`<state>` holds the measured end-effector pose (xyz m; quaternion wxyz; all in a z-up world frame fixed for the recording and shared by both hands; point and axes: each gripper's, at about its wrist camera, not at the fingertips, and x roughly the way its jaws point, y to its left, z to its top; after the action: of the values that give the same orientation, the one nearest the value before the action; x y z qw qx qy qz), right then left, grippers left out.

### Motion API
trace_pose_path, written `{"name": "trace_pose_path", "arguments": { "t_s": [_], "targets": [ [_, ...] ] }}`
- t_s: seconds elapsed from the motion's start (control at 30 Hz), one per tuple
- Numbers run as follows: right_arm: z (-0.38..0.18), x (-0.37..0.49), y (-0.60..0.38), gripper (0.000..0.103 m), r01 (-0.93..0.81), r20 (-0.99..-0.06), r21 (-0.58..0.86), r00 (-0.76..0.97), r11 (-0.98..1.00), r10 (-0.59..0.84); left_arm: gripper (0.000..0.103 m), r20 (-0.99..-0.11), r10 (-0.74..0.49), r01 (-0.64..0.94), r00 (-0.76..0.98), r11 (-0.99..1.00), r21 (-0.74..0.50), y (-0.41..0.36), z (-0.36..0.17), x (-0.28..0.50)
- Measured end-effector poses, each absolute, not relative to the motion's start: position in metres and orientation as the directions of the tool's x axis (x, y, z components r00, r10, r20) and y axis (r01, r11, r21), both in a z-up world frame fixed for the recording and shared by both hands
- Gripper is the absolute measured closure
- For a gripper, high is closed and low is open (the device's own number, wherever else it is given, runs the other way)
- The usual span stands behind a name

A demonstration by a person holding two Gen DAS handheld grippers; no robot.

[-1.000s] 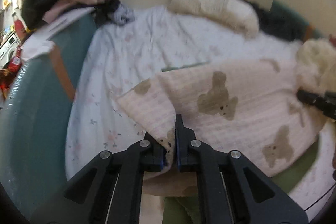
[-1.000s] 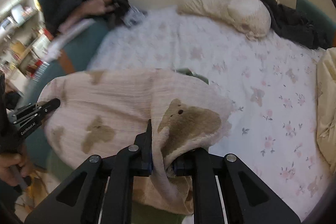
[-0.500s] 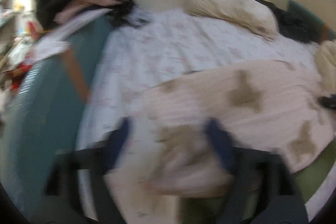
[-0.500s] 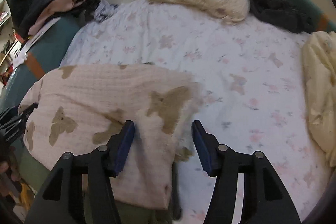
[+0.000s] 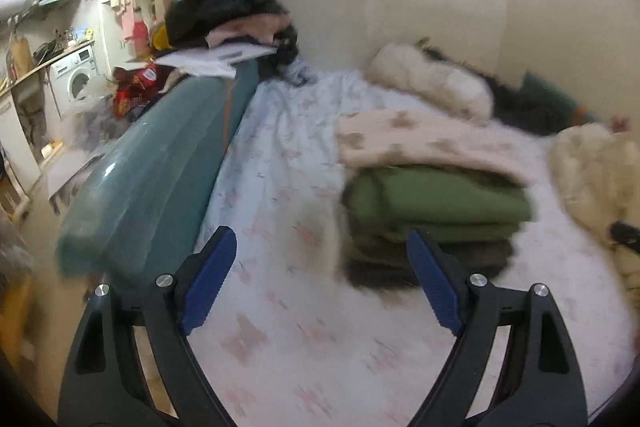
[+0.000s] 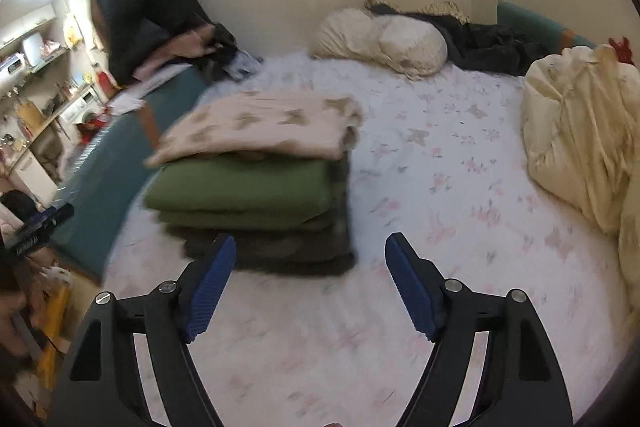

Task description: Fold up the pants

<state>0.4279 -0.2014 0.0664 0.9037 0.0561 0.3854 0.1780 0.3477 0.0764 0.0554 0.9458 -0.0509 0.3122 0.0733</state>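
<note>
The pink pants with brown bears lie folded on top of a stack of folded clothes, over a green piece and dark pieces below, on the flowered bed sheet. The pants also show in the right wrist view on the green piece. My left gripper is open and empty, held back from the stack's near left side. My right gripper is open and empty, held back from the stack's near right corner. The left gripper's tip shows at the right wrist view's left edge.
A teal bed end runs along the left. A cream quilt is bunched at the right. A white pillow and dark clothes lie by the far wall. Clothes and papers pile at the far left corner.
Both grippers were shut on the pink pants a second ago. They opened, let the pants down onto the stack, and drew back toward the bed's near edge.
</note>
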Motion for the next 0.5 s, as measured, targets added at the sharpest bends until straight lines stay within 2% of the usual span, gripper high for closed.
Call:
{"name": "trace_pose_path", "arguments": {
  "t_s": [0.13, 0.2, 0.3, 0.4, 0.5],
  "targets": [
    [0.092, 0.351, -0.184, 0.012, -0.313, -0.638, 0.224, 0.669, 0.923, 0.382, 0.017, -0.551, 0.07, -0.134, 0.832, 0.988, -0.078, 0.044, 0.076, 0.267],
    [0.102, 0.311, -0.181, 0.012, -0.365, -0.618, 0.289, 0.635, 0.885, 0.463, 0.016, -0.561, 0.069, -0.131, 0.825, 0.989, -0.072, 0.032, 0.08, 0.233],
    [0.112, 0.257, -0.183, 0.0, -0.363, -0.584, 0.291, 0.666, 0.885, 0.465, 0.007, -0.579, 0.044, -0.131, 0.814, 0.985, -0.109, 0.024, 0.082, 0.186],
    [0.117, 0.202, -0.185, 0.0, -0.359, -0.56, 0.251, 0.704, 0.899, 0.437, 0.001, -0.541, 0.038, -0.116, 0.84, 0.987, -0.11, 0.015, 0.086, 0.137],
    [0.119, 0.157, -0.187, 0.0, -0.37, -0.534, 0.222, 0.728, 0.902, 0.43, 0.001, -0.526, 0.034, -0.098, 0.85, 0.991, -0.095, 0.006, 0.086, 0.101]
  ]
}}
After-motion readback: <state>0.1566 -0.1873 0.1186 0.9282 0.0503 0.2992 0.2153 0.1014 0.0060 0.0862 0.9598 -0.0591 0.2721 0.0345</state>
